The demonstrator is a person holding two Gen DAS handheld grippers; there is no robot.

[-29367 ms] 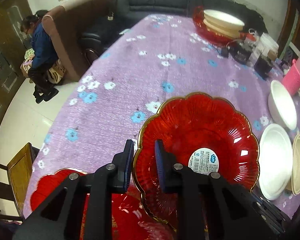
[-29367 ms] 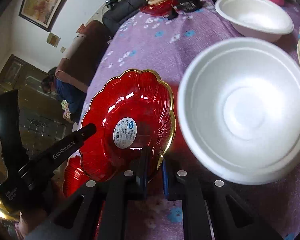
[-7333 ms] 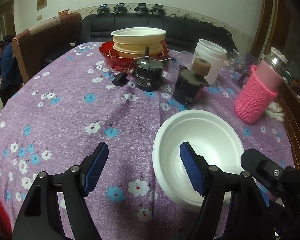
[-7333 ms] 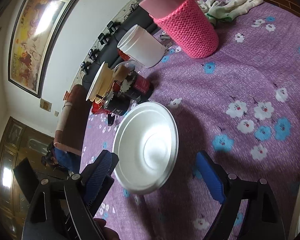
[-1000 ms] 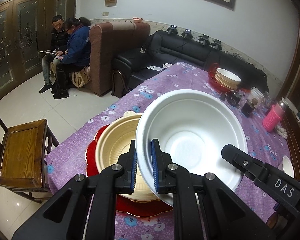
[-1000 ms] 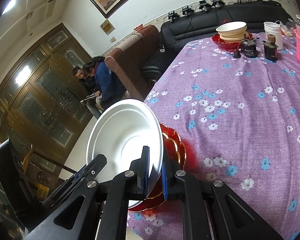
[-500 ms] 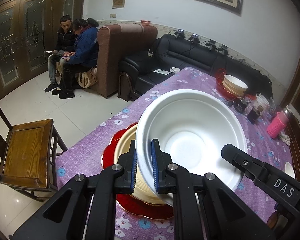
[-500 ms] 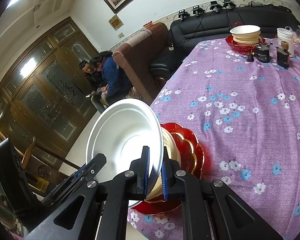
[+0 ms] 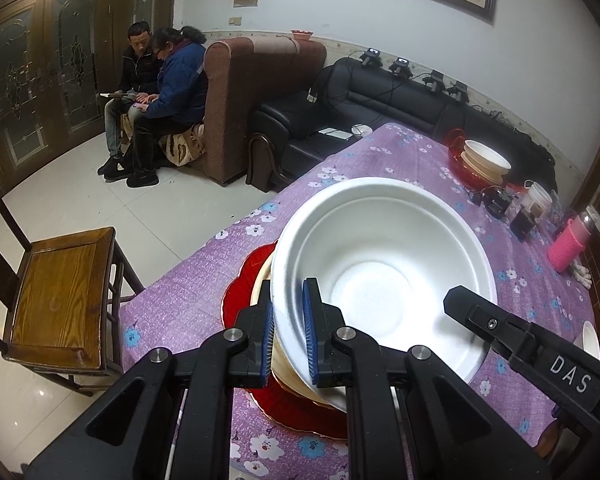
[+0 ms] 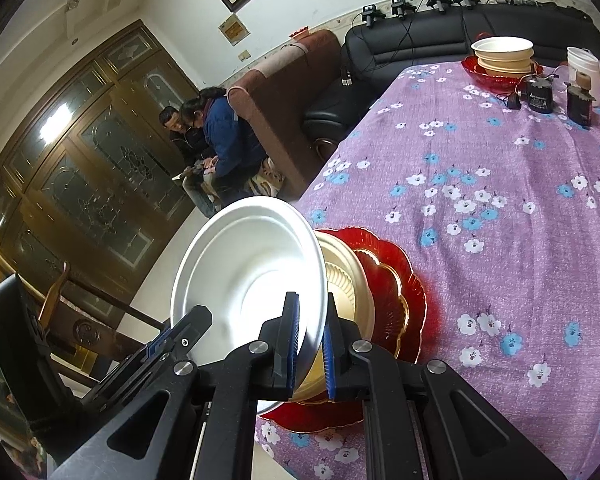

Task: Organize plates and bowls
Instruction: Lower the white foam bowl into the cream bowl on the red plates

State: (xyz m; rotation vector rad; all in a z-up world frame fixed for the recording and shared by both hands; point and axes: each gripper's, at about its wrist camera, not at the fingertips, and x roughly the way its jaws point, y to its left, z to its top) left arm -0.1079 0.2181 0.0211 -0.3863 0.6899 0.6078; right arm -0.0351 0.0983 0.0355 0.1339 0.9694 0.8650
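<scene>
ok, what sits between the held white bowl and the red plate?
A tan bowl, nested on the red plate right under the white bowl. Clearest in the right wrist view.

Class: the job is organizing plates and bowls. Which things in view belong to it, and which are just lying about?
Job: white bowl held by left gripper and right gripper; beige bowl; red plate.

Lying about: pink bottle, white tub, wooden chair.

white bowls: 1 held (image 9: pixel 380 276) | tan bowls: 1 beneath (image 10: pixel 342 276) | red plates: 2 stacked (image 10: pixel 396 280) | far stacks: 1 (image 10: pixel 502 58) | seated people: 2 (image 9: pixel 160 92) | wooden chairs: 1 (image 9: pixel 56 296)
</scene>
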